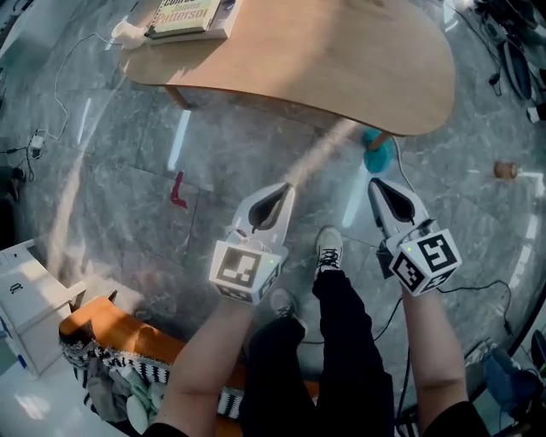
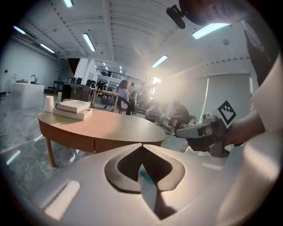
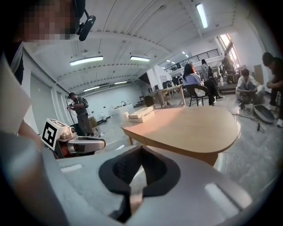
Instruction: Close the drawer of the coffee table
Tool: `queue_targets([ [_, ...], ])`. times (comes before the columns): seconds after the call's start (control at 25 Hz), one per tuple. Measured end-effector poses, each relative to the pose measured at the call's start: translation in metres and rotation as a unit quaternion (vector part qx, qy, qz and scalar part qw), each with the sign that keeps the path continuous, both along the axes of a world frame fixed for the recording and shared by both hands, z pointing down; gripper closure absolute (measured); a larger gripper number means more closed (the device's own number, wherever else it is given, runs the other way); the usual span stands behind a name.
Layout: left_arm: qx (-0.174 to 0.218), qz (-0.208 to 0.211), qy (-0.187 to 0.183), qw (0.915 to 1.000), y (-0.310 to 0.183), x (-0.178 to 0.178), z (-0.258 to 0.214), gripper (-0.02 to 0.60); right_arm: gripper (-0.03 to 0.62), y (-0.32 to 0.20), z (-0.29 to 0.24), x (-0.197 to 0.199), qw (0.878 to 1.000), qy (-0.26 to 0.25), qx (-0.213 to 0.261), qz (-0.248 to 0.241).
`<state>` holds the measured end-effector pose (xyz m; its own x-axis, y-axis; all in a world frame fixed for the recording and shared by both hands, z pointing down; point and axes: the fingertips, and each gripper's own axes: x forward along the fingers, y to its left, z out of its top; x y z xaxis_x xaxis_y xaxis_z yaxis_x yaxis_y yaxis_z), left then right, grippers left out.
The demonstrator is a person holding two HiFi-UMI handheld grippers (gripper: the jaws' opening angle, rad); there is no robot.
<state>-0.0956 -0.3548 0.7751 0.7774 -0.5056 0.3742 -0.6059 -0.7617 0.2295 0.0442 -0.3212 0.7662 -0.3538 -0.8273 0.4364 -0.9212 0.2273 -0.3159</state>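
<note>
The only writing we can read is on the books (image 1: 189,19) at the counter's (image 1: 341,60) far left corner. The top cover carries the name "Patterson", and the line above it is cut off by the frame. A white cup (image 1: 128,32) stands just beside them at that corner's edge. The cubes on the grippers bear black-and-white square patterns, no letters. In the left gripper view the drawer (image 2: 124,143) shows as a panel in the apron under the counter's near edge. It lies right of a thin upright seam, its face flush with the rest of the apron. The left gripper (image 1: 281,193) and the right gripper (image 1: 378,188) are both closed on nothing, tips together. We hold them side by side over the floor (image 1: 213,145), apart from each other, pointing toward the counter's curved near edge without touching it. Between the tips and that edge runs a band of open grey floor. A teal thing (image 1: 378,154) sits under the near right part of the edge, just ahead of the right gripper. A red thing (image 1: 178,190) lies on the floor left of the left gripper. A white cable (image 1: 68,77) trails off past the far left corner. Our shoe (image 1: 328,249) stands between the grippers, and a white box (image 1: 30,299) closes in the lower left side.
</note>
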Motion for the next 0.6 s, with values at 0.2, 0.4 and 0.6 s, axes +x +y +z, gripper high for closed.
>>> queue_targets([
  [0.2, -0.033, -0.02, 0.008, 0.9992, 0.029, -0.01, -0.077, 0.575, 0.592, 0.019, -0.063, -0.027, 0.999, -0.014, -0.019, -0.025],
  [0.4, -0.041, -0.021, 0.015, 0.9988, 0.059, -0.022, -0.157, 0.575, 0.592, 0.041, -0.138, -0.055, 0.999, -0.016, -0.009, -0.046],
  [0.6, -0.043, -0.008, 0.024, 0.9988, 0.109, -0.044, -0.25, 0.575, 0.592, 0.084, -0.232, -0.094, 0.998, -0.018, 0.004, -0.063],
])
